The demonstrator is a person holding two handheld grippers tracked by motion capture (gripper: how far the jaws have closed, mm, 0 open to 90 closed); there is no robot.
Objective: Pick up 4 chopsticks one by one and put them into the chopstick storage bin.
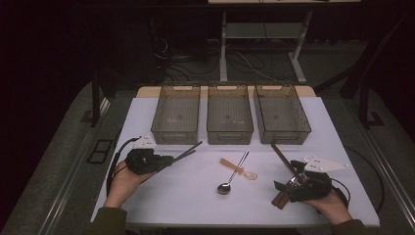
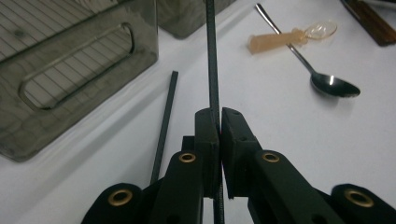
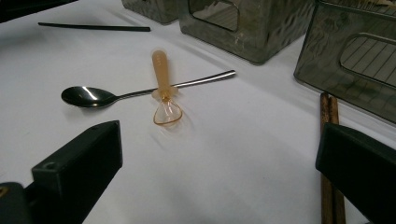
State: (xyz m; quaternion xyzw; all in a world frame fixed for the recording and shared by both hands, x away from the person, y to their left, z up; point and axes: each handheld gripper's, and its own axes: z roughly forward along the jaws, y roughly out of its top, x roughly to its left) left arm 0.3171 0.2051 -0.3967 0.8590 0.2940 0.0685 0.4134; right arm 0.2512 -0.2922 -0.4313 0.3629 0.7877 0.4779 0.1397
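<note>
My left gripper [image 1: 166, 159] [image 2: 219, 114] is at the table's left, shut on a black chopstick [image 2: 212, 65] that sticks out past its jaws toward the bins. The second black chopstick [image 2: 166, 119] lies on the table just beside it. At the table's right, my right gripper [image 1: 288, 180] [image 3: 219, 154] stands wide open with bare tabletop between its jaws. A pair of brown chopsticks [image 1: 279, 155] [image 3: 329, 135] lies along the inside of its right jaw, apparently untouched. In the middle, an orange plastic spoon [image 1: 238, 169] [image 3: 163, 88] lies across a metal spoon [image 1: 231, 178] [image 3: 93, 97].
Three grey see-through bins stand in a row at the back: left [image 1: 176, 113], middle [image 1: 229, 113], right [image 1: 281, 113]. All three look empty. The white table [image 1: 195, 196] ends at its front edge close to both hands.
</note>
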